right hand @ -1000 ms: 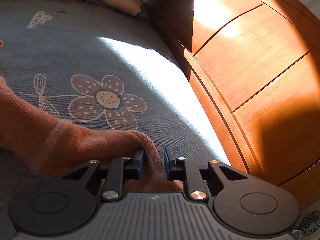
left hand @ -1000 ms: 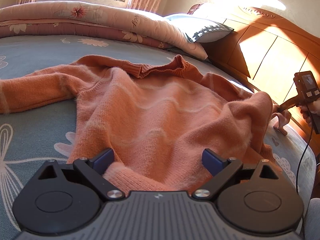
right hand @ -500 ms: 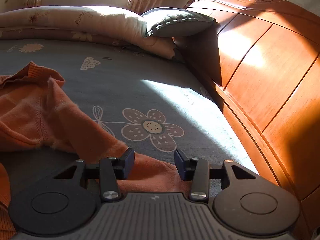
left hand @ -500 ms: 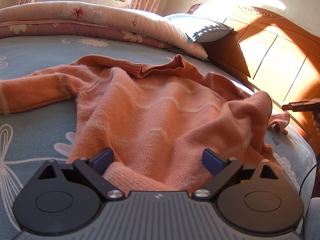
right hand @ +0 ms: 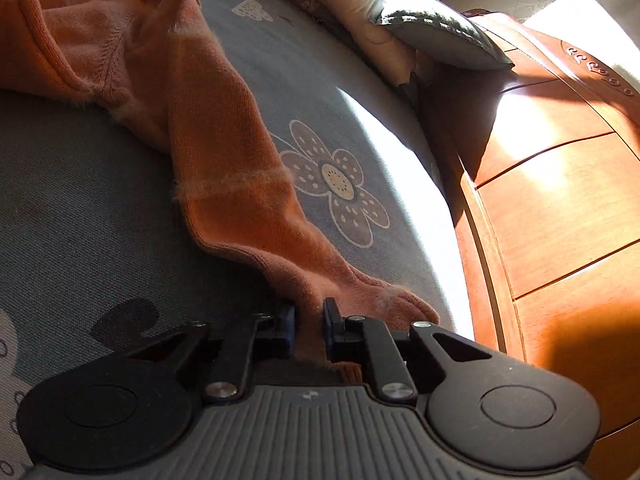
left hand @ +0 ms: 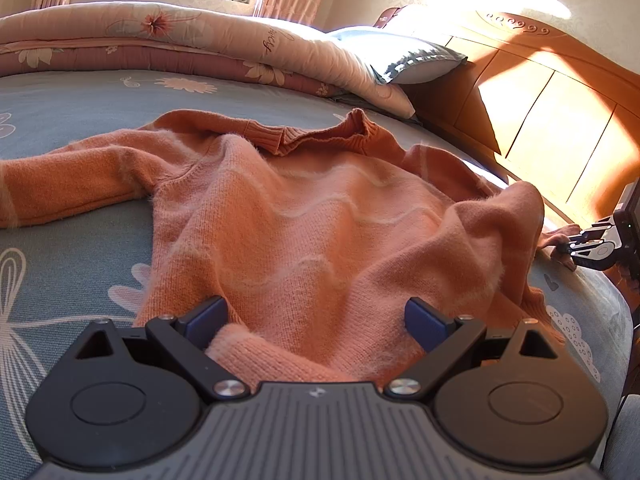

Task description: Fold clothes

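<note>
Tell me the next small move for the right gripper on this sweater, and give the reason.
Probably lift the sleeve end and carry it across onto the sweater's body. The right gripper, whose jaws have just been closing, now pinches the sleeve near its cuff, and that sleeve lies stretched out away from the orange sweater on the bed sheet. The left gripper stands open over the hem.

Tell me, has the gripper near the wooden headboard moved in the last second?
Yes. The right gripper sank from in front of the headboard to the bed sheet. Its jaws have just been closing on the sweater's sleeve.
</note>
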A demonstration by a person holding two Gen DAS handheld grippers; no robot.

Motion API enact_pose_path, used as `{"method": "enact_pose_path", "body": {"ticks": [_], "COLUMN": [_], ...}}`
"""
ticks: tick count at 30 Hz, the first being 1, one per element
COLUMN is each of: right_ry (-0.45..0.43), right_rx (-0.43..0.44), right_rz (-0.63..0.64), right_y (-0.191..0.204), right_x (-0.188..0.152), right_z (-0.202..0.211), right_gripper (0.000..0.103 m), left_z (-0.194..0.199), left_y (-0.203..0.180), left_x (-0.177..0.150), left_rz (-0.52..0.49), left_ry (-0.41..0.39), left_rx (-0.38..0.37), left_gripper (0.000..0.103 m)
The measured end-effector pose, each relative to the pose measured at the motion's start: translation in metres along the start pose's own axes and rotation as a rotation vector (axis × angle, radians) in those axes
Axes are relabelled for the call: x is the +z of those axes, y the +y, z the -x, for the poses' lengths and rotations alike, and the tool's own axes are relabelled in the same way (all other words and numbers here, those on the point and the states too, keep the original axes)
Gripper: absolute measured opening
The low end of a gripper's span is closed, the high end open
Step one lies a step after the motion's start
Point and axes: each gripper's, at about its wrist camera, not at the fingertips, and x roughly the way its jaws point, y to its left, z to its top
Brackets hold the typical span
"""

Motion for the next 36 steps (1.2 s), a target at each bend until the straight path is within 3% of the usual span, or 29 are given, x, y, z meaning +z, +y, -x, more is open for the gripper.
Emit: {"method": "enact_pose_path", "body": {"ticks": [11, 18, 29, 36], "right_ry": [-0.083, -0.001, 0.097, 0.101], "right_rx": [0.194, 0.090, -0.056, -0.013], "right_rz": [-0.398, -0.551, -0.623, -0.634], "right_y": [-0.088, -0.128, -0.118, -0.100], "right_x": [0.028, 0.020, 0.009, 0.011], "right_z": [0.080, 0.045, -0.033, -0.027], "right_gripper": [0.014, 0.012, 0.015, 0.025], "left_z": [0.001, 0.001, 0.000, 0.000], "left_y": [0.001, 0.001, 0.001, 0.001], "left_x": [0.000, -0.001, 0.000, 0.000], "left_rz": [0.004, 0.005, 0.009, 0.011], "left_ry": [0.000, 0.000, 0.000, 0.001], "left_rx": [-0.001, -0.002, -0.004, -0.004], "left_gripper": [0.095, 0.095, 0.095, 0.095]}}
